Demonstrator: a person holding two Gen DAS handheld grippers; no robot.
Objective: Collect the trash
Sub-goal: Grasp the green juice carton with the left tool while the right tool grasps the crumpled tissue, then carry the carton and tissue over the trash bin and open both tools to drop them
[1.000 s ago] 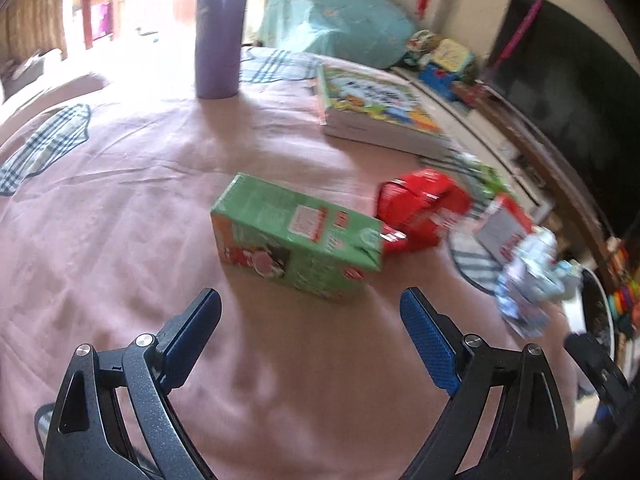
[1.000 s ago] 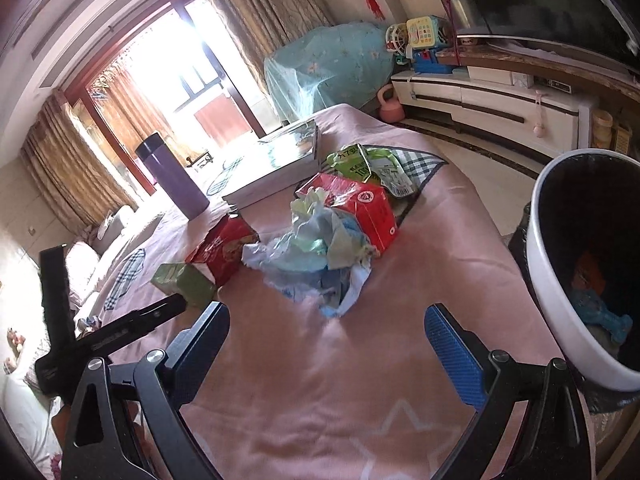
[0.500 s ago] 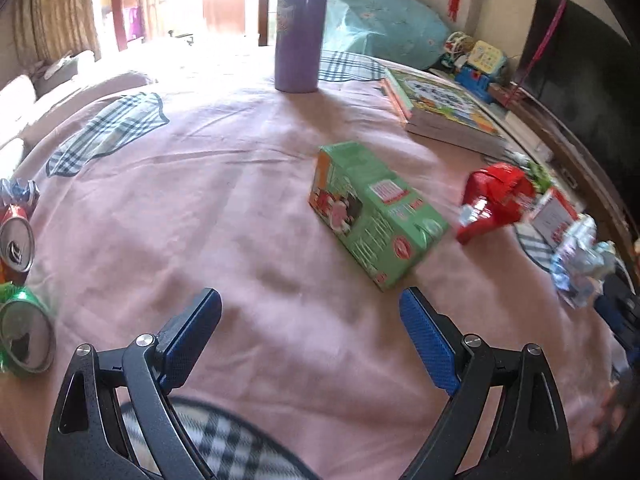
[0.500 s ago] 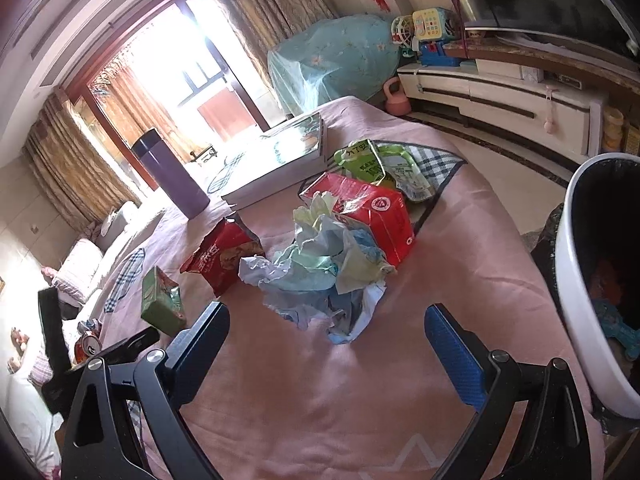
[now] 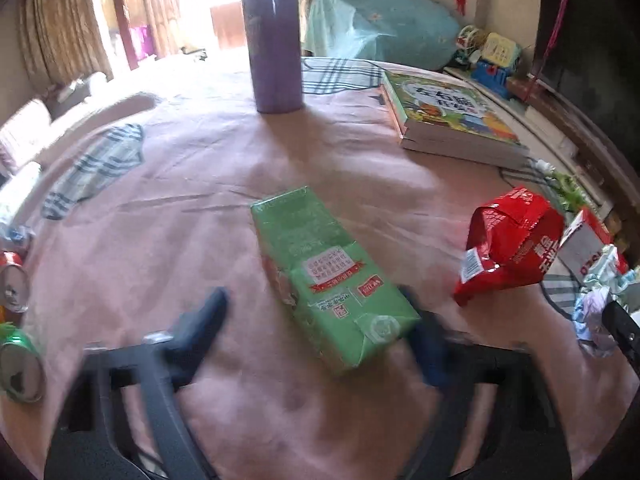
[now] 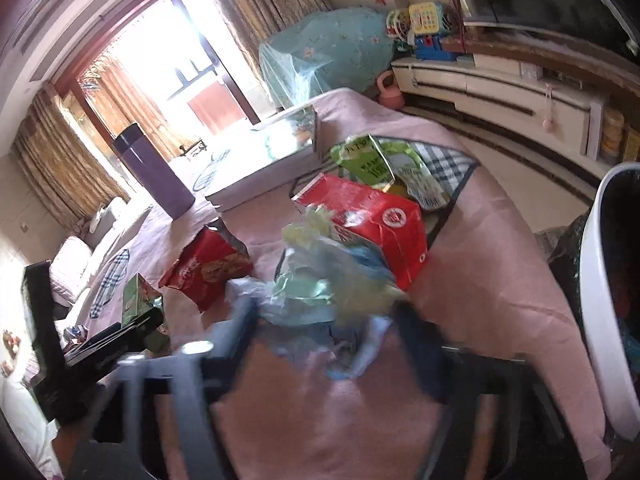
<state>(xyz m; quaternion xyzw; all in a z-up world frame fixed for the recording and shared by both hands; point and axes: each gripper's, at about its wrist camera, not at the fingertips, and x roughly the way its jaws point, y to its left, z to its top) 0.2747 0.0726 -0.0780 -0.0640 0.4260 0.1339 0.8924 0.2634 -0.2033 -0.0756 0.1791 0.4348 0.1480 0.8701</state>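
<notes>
A green drink carton (image 5: 328,272) lies on the pink tablecloth (image 5: 168,216). My left gripper (image 5: 316,324) is open, its blurred fingers on either side of the carton's near end. A red snack bag (image 5: 516,240) lies to its right. In the right wrist view my right gripper (image 6: 328,320) is open, its blurred fingers straddling a heap of crumpled paper and plastic (image 6: 324,284). Behind the heap lie a red carton (image 6: 372,216), a green wrapper (image 6: 380,164) and the red snack bag (image 6: 208,268). A white-rimmed trash bin (image 6: 600,304) stands at the right.
A purple flask (image 5: 274,36) and a stack of books (image 5: 448,120) stand at the back of the table. Crushed cans (image 5: 16,320) lie at the left edge. A TV cabinet (image 6: 500,84) runs along the right wall.
Both grippers have moved forward. The left one has closed in on the green carton, now between its fingers. The right one has reached the crumpled heap. Both are motion-blurred.
</notes>
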